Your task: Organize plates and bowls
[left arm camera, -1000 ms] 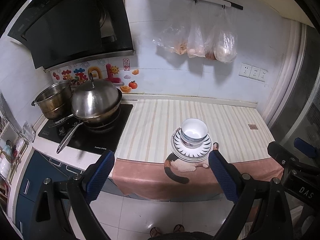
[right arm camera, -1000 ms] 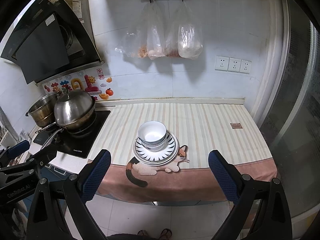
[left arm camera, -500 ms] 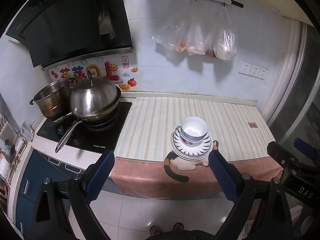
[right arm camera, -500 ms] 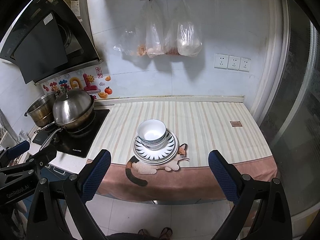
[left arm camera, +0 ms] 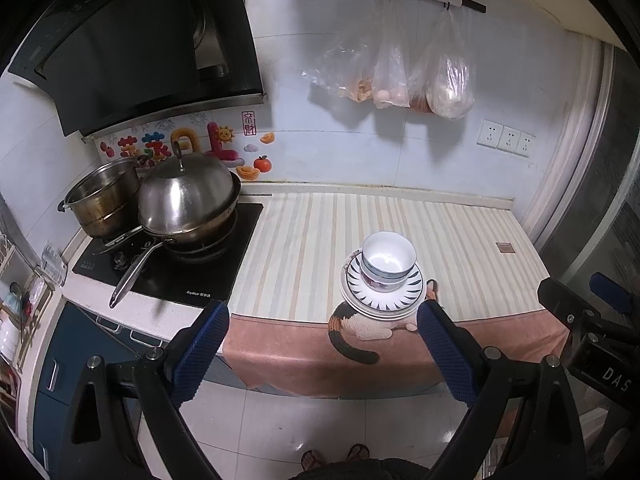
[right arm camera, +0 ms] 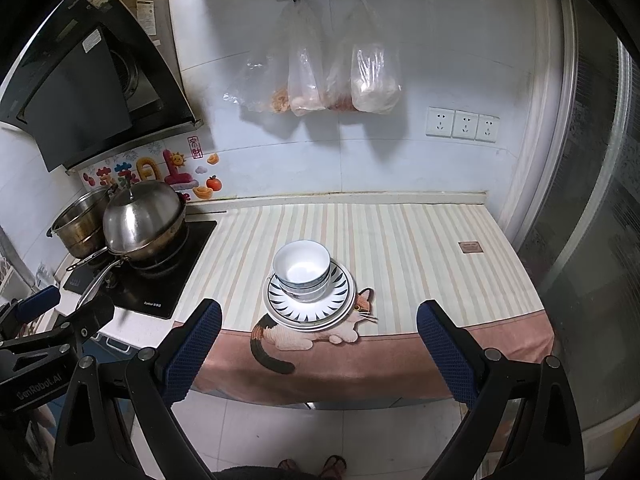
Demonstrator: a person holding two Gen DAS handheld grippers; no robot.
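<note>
A stack of white bowls (left arm camera: 387,259) sits on a stack of plates with a black-striped rim (left arm camera: 412,294) near the front edge of the striped counter. The same bowls (right arm camera: 302,270) and plates (right arm camera: 342,292) show in the right wrist view. My left gripper (left arm camera: 322,346) is open and empty, held back from the counter over the floor. My right gripper (right arm camera: 318,350) is also open and empty, in front of the counter, with the stack between its fingers in the view.
A lidded steel wok (left arm camera: 186,202) and a steel pot (left arm camera: 102,200) stand on the black hob (left arm camera: 168,276) at left. A range hood (left arm camera: 132,44) hangs above. Plastic bags (left arm camera: 400,80) hang on the wall. A pink cat-print cloth (left arm camera: 360,332) drapes the counter edge.
Both views have drifted slightly; the stack of bowls and plates has not moved. Both grippers stay open and empty.
</note>
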